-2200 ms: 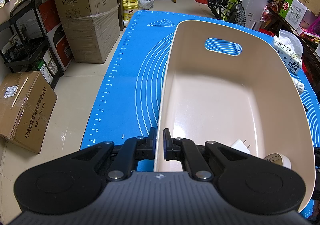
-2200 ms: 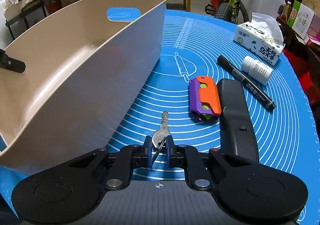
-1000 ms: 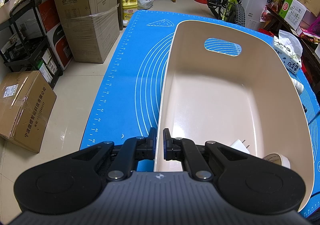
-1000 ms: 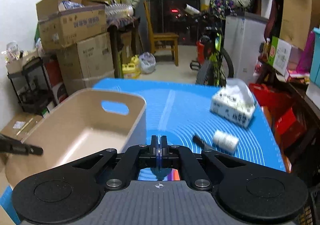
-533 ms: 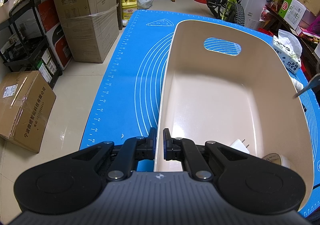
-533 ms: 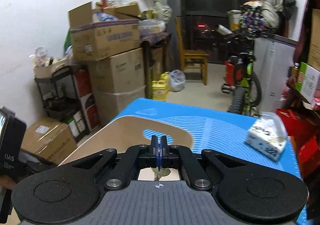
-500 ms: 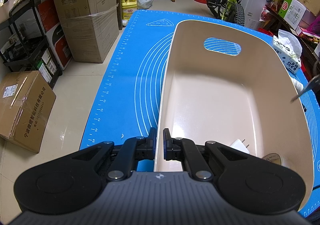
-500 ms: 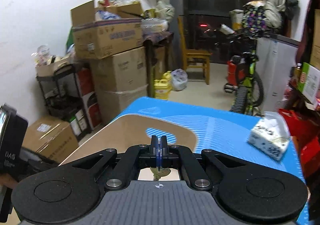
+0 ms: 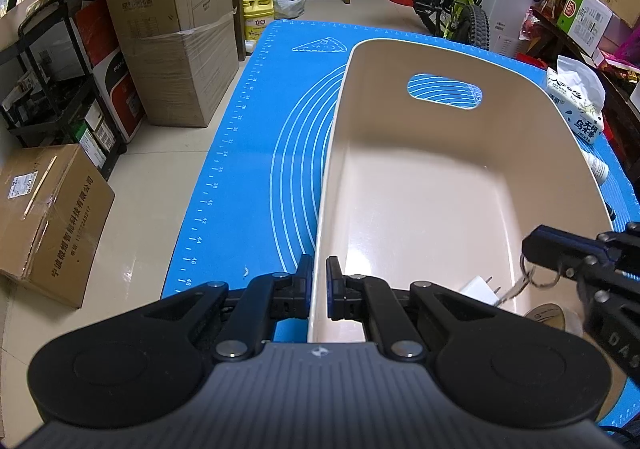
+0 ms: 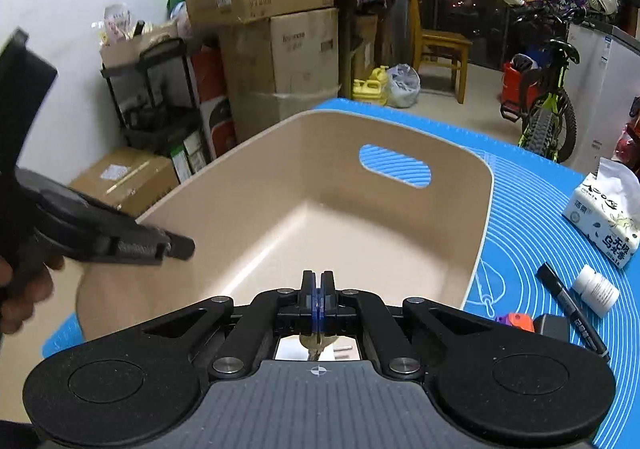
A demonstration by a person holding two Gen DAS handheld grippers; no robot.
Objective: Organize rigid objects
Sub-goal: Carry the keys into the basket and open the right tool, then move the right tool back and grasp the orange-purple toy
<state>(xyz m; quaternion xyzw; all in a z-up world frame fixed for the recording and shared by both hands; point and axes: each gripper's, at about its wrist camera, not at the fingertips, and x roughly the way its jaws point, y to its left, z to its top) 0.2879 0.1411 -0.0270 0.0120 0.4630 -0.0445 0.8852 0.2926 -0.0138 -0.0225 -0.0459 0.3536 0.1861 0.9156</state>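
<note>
L claw (image 9: pixel 318 285) is closed on the near-left rim of the beige bin (image 9: pixel 420 185), 1 finger outside the wall, 1 inside, pinching it. R claw (image 10: pixel 318 295) is closed w/ pads nearly touching, gripping the key (image 10: pixel 316 345) by its head end; in the left wrist view the key + ring (image 9: pixel 520 285) hang below the R claw's tip over the bin's near-right corner, not touching the floor of the bin. Key's long axis runs down and toward the near wall of the bin, blade end lowest; exact tilt is hard to tell, it's blurred.

Bin sits on the blue mat (image 9: pixel 256 153) covering the tabletop, long axis running away from the L claw, w/ 1 handle slot (image 9: pixel 444 92) visible in its far wall.

Inside the bin: 1 white plug adapter (image 9: pixel 478 287), prongs pointing toward the right wall, and 1 tape roll (image 9: pixel 548 315) beside it, at the near end.

Outside, right of the bin: 1 tissue pack (image 10: pixel 606 211), 1 white bottle (image 10: pixel 596 291) lying on its side, 1 black marker (image 10: pixel 570 307) running near-to-far, 1 orange-purple toy (image 10: pixel 516 321) and 1 black remote (image 10: pixel 554 325), the last 2 mostly hidden.
</note>
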